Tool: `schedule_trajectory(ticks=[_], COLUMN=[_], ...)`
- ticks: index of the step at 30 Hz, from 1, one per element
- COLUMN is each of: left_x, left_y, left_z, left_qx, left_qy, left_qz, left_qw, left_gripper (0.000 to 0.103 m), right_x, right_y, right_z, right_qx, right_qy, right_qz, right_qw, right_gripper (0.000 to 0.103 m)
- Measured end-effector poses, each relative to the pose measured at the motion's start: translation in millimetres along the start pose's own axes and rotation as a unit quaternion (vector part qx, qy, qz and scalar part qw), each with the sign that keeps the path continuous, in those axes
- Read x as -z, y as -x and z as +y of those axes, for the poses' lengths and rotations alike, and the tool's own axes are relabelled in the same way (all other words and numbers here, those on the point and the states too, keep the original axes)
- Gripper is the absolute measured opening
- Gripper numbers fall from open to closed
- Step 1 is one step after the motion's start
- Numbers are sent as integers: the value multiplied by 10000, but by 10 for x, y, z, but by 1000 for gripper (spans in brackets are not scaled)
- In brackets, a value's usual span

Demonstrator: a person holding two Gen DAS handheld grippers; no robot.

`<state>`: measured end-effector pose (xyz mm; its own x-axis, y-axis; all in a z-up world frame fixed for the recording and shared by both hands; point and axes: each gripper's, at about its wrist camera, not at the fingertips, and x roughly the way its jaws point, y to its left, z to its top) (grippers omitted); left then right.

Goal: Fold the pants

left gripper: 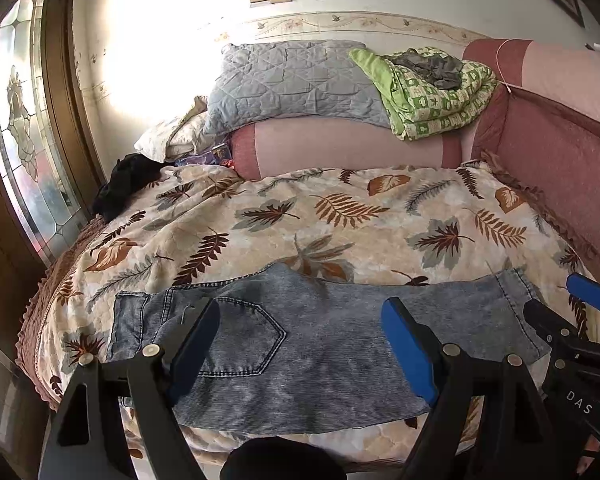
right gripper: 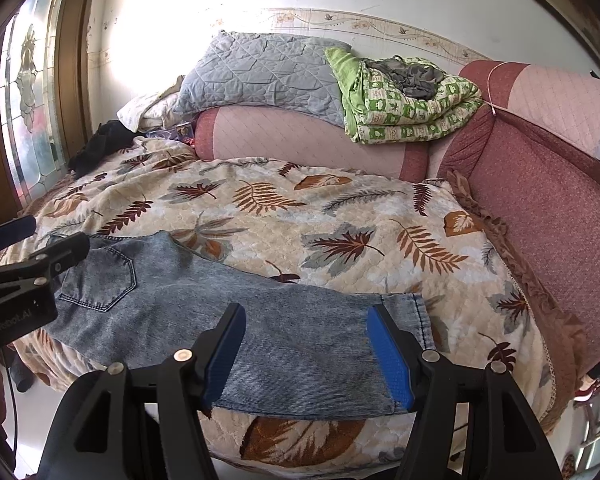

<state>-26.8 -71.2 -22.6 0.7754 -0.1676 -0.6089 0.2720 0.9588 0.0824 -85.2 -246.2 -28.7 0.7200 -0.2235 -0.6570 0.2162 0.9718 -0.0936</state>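
Observation:
Faded blue denim pants [left gripper: 300,344] lie flat across the near edge of the bed, folded lengthwise, back pocket up at the left, leg hems at the right; they also show in the right wrist view [right gripper: 228,320]. My left gripper [left gripper: 300,340] is open and empty, hovering over the seat and thigh part. My right gripper [right gripper: 306,344] is open and empty, hovering over the lower leg near the hem. The right gripper also shows at the right edge of the left wrist view [left gripper: 568,304]; the left gripper shows at the left edge of the right wrist view [right gripper: 40,236].
The bed has a leaf-print quilt [left gripper: 340,216]. A pink bolster [left gripper: 348,148], a grey pillow [left gripper: 292,80] and a green folded blanket [left gripper: 432,96] lie at the far side. A black garment [left gripper: 120,188] lies far left. A red padded headboard [right gripper: 548,200] runs along the right.

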Motion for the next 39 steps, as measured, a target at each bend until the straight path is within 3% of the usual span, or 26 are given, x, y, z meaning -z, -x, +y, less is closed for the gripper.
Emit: schedule_trajectory(ticks=[29,35,39], left_x=[94,314,525], left_y=[-128,-338,-487], left_z=[131,486,905], left_qx=[-227,-768,-1300], left_qy=[-14,-75,21], left_qz=[152,464,772], left_qw=[9996,9959,9885], left_gripper=[84,84,84], right_x=[69,200,309], right_y=[-145,-297,-421], right_z=[51,116,156], right_qx=[-6,-172,-281], right_qy=[110,234,363], right_qz=[300,634,863], right_qw=[9995,9976,9952], right_gripper=[67,67,67])
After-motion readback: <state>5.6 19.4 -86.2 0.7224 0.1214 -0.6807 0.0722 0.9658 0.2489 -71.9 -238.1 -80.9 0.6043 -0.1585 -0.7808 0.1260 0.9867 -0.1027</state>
